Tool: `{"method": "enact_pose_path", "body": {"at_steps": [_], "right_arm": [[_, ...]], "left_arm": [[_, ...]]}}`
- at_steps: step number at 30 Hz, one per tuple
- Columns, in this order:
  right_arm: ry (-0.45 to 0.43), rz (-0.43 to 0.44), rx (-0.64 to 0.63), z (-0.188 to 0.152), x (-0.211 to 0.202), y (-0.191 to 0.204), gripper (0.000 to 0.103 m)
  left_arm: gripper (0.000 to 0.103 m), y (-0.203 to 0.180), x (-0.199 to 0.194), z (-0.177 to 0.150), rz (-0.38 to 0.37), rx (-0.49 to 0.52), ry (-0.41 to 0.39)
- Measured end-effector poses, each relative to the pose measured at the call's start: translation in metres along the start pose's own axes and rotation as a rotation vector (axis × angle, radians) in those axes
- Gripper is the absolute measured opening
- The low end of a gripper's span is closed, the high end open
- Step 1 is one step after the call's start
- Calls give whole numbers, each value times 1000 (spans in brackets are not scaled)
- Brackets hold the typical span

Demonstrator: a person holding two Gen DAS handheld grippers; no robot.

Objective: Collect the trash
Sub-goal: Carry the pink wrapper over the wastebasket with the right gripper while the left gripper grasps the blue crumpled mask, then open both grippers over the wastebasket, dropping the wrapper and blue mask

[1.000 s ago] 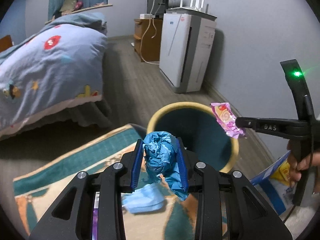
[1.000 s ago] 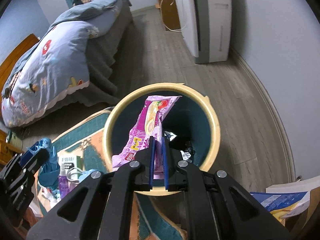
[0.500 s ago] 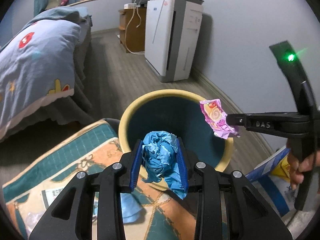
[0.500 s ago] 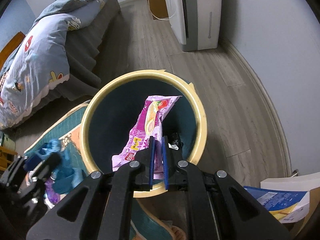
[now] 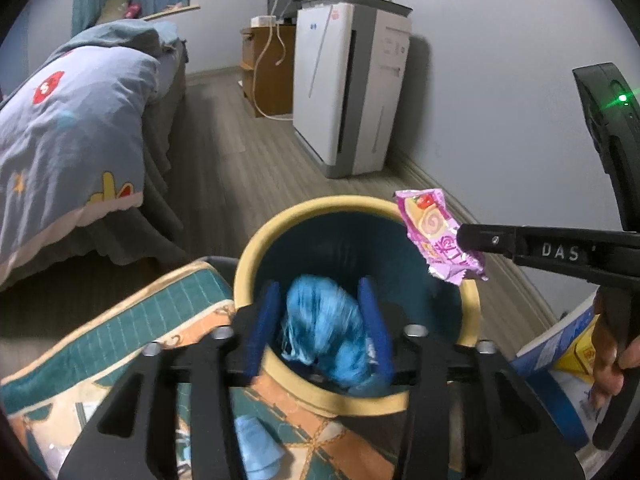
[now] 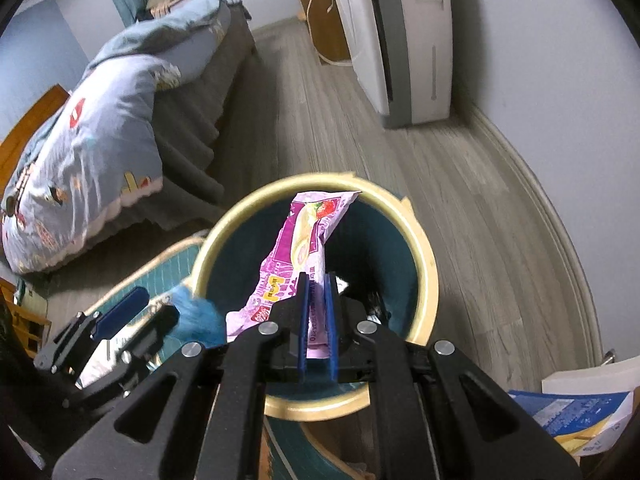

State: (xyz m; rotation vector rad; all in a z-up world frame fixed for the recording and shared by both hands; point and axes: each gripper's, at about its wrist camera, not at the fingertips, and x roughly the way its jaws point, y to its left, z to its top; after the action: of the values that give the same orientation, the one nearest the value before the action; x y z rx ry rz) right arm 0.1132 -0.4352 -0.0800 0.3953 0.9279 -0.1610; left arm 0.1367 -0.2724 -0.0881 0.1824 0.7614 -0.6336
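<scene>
Over the near rim of a round bin [image 5: 256, 248] with a yellow rim and dark teal inside, my left gripper [image 5: 319, 292] has its jaws opening. A crumpled blue wad [image 5: 324, 336] is between the blue pads, blurred, with a gap showing beside it. My right gripper [image 6: 316, 280] is shut on a purple snack wrapper [image 6: 304, 236] above the bin's opening [image 6: 428, 264]. The left wrist view shows that wrapper [image 5: 432, 228] at the bin's right rim. Seen from the right wrist, the left gripper [image 6: 158, 304] and the blue wad [image 6: 196, 316] are at the bin's left edge.
The bin stands on grey wood floor beside a patterned teal and orange rug [image 5: 132, 320] with a blue face mask [image 5: 256, 444] on it. A bed [image 5: 68, 128] is to the left, a white air purifier [image 5: 348, 92] by the wall, and books [image 6: 568, 412] at right.
The left gripper came forward and down over the bin's rim, and its jaws have spread off the blue wad. The right gripper has kept still with the wrapper.
</scene>
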Motion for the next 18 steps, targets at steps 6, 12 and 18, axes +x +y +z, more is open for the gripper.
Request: {"method": "enact_pose_path", "body": {"at_steps": [6, 12, 18], "right_arm": [[-10, -14, 29, 1, -3, -4, 49], [-16, -19, 47, 2, -8, -2, 74], [-21, 3, 68, 3, -15, 8, 97]], "left_arm": [[73, 5, -2, 0, 11, -13, -6], [89, 9, -12, -1, 41, -8, -19], [95, 18, -32, -7, 89, 6, -37]]}}
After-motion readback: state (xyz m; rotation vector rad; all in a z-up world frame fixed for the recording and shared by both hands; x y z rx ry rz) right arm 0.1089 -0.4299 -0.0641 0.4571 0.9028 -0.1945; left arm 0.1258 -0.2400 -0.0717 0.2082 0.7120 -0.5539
